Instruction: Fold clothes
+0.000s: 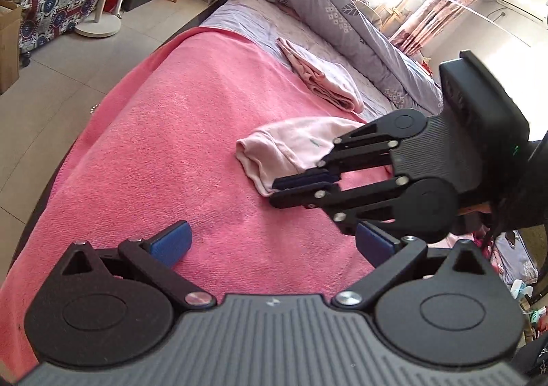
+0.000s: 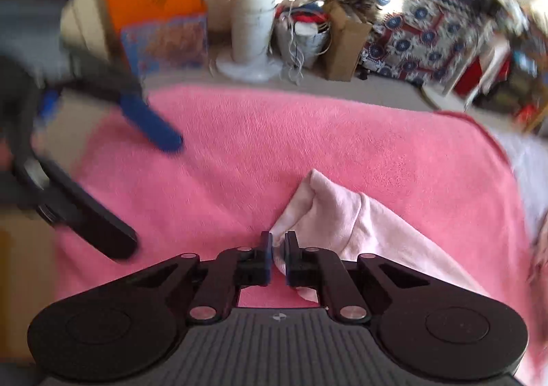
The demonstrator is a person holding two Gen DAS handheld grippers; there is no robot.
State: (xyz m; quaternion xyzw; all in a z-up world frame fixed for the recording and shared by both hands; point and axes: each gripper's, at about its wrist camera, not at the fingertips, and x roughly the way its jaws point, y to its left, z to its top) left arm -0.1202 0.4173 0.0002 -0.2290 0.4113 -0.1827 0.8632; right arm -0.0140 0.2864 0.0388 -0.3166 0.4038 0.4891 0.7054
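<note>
**Right wrist view: a pinch on the pale pink garment, left jaws free**

Right wrist view shows the right gripper (image 2: 278, 257) with its fingers pressed nearly together on a fold of the soft pale pink cotton garment (image 2: 342, 214), which lies on the bright pink terry blanket (image 2: 257, 132). The left gripper (image 1: 274, 245) has its blue pads spread wide and empty above the blanket. To fold well, the pinch should probably hold only the edge, lift low, and let the free jaws pin the crease. Further off lies a folded pink cloth (image 1: 322, 81). No container holds clothes; a brown cardboard box (image 2: 346, 43) stands on the floor, contents unseen.
</note>
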